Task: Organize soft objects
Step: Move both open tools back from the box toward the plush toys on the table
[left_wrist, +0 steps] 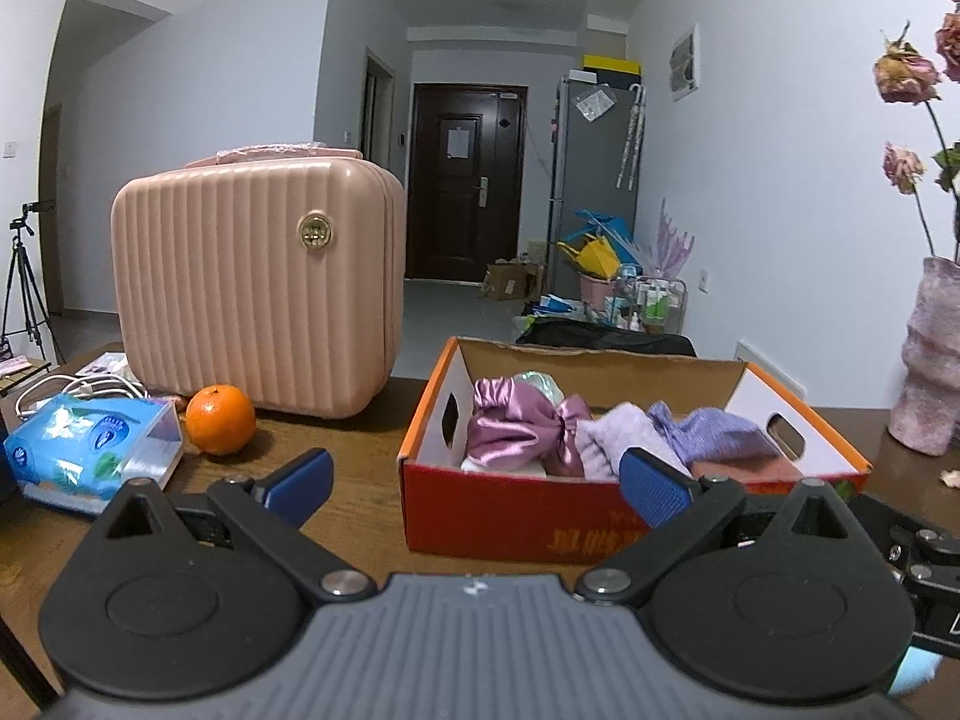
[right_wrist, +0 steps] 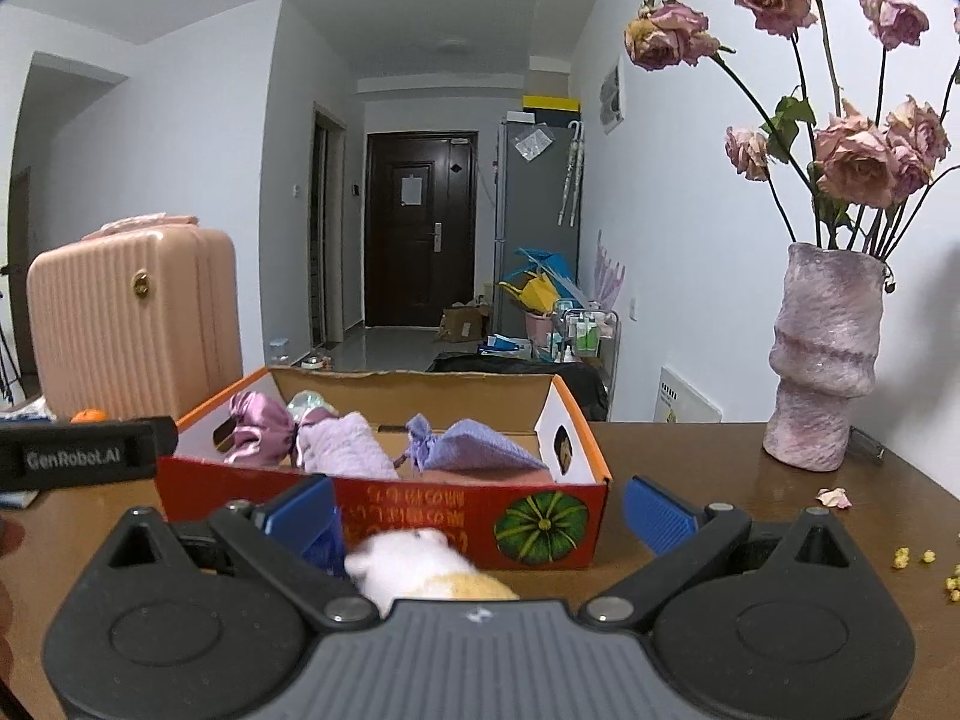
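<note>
A red and orange cardboard box (left_wrist: 510, 516) stands on the brown table and holds a pink satin scrunchie (left_wrist: 516, 426), a lilac towel (left_wrist: 618, 432), a purple cloth (left_wrist: 714, 435) and a pink cloth underneath. My left gripper (left_wrist: 477, 483) is open in front of the box's left half, holding nothing. In the right wrist view the same box (right_wrist: 432, 501) is straight ahead. My right gripper (right_wrist: 480, 513) is open, and a blurred white and yellow fluffy item (right_wrist: 420, 564) lies between its fingers, close to the left finger (right_wrist: 300, 510). The left gripper's black body (right_wrist: 78, 456) shows at the left edge.
A pink ribbed suitcase (left_wrist: 258, 282) stands at the back left with an orange (left_wrist: 220, 420), a blue tissue pack (left_wrist: 90, 450) and a white cable (left_wrist: 78, 387) beside it. A pink vase (right_wrist: 825, 360) of dried roses stands right of the box, with petals (right_wrist: 834, 498) on the table.
</note>
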Available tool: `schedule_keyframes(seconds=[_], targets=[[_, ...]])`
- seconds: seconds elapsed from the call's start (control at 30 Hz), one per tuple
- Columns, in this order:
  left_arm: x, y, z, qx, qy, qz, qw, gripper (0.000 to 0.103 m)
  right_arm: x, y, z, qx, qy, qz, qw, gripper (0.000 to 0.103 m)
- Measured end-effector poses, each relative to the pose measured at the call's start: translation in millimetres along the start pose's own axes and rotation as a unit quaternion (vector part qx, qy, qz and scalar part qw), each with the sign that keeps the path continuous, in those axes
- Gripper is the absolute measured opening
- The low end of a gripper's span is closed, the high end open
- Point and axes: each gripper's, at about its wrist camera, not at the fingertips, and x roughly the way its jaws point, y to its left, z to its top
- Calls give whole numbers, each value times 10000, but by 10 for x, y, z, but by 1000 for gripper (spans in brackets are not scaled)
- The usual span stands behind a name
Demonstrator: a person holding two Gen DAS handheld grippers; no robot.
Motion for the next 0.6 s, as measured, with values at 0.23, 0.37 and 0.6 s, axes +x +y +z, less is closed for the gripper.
schedule_keyframes(seconds=[0.23, 0.37, 0.6], targets=[[-215, 84, -108, 127, 101, -185, 9997, 103, -230, -41, -166, -184, 82, 68, 9998, 103], [-330, 112, -180, 217, 170, -305, 9992, 103, -351, -46, -249, -263, 131, 134, 9995, 103], [-498, 165, -329, 375, 409, -493, 9972, 103, -584, -43, -361, -424, 143, 231, 9987, 103]])
